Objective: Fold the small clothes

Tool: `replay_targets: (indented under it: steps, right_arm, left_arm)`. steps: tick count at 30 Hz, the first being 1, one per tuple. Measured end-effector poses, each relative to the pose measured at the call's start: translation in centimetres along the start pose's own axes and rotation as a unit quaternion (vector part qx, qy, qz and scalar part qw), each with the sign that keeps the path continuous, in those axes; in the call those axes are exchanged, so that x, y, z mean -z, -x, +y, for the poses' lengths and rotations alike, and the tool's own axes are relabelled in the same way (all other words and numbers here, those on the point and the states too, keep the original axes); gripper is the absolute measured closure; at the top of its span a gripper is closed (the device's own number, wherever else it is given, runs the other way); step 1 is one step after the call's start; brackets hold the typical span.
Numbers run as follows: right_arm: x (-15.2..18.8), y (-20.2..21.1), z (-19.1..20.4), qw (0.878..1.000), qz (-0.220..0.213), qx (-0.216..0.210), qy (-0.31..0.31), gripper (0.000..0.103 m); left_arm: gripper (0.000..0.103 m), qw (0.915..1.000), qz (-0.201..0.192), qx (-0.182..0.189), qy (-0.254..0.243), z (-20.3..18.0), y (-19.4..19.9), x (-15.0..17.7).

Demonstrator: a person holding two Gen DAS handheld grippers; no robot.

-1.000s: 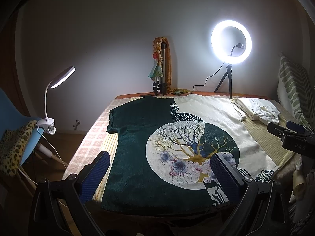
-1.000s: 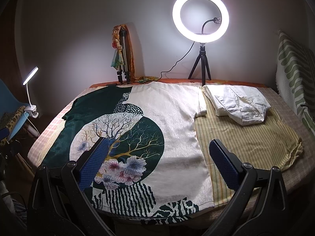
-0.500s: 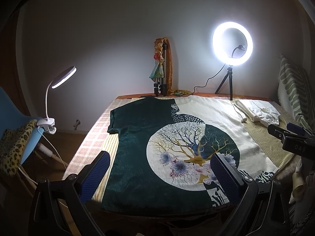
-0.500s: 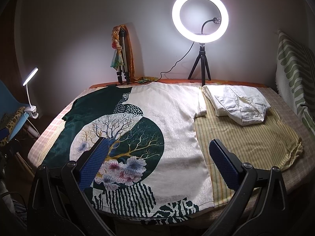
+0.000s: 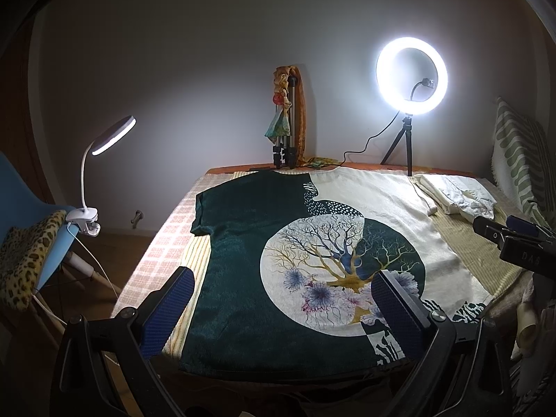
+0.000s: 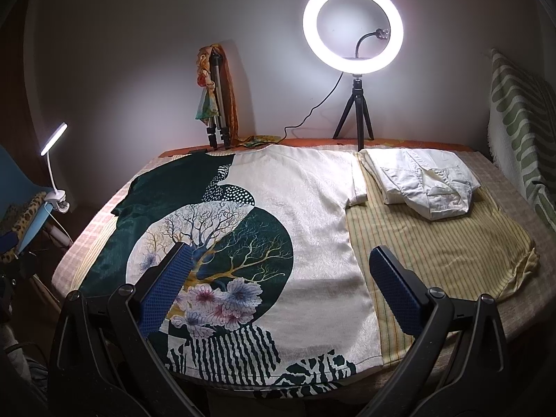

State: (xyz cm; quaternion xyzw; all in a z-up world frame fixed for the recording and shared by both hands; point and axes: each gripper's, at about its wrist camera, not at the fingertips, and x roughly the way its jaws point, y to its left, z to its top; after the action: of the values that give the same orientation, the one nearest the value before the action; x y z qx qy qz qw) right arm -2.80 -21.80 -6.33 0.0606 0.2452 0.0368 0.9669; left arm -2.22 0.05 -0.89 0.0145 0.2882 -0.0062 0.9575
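Observation:
A dark green and cream T-shirt (image 5: 243, 243) with a round tree print lies spread flat on the table; it also shows in the right wrist view (image 6: 312, 208). My left gripper (image 5: 281, 309) is open and empty, hovering above the shirt's near hem. My right gripper (image 6: 278, 288) is open and empty, above the shirt's near right part. The right gripper also shows at the right edge of the left wrist view (image 5: 514, 239).
A folded white garment (image 6: 424, 184) lies at the back right on a yellow striped cloth (image 6: 434, 250). A ring light on a tripod (image 6: 352, 27) and a folded tripod (image 6: 217, 104) stand at the back edge. A clip lamp (image 5: 104, 146) and blue chair (image 5: 31, 215) stand left.
Both grippers have drifted only slightly; the left wrist view has shifted a little. The shirt and folded garment have not moved.

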Motion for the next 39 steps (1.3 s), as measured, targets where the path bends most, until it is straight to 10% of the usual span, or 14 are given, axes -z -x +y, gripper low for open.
replay_targets:
  steps: [21, 39]
  right_arm:
    - [-7.3, -5.1, 5.4, 0.996, 0.026, -0.091, 0.005, 0.000]
    - [-13.4, -23.0, 23.9, 0.959, 0.155, -0.214, 0.100, 0.008]
  left_arm:
    - [0.015, 0.9931, 0.010, -0.043, 0.108, 9.8, -1.7, 4.3]
    - [0.050, 0.9586, 0.134, -0.019, 0.251, 15.5, -7.4, 11.9]
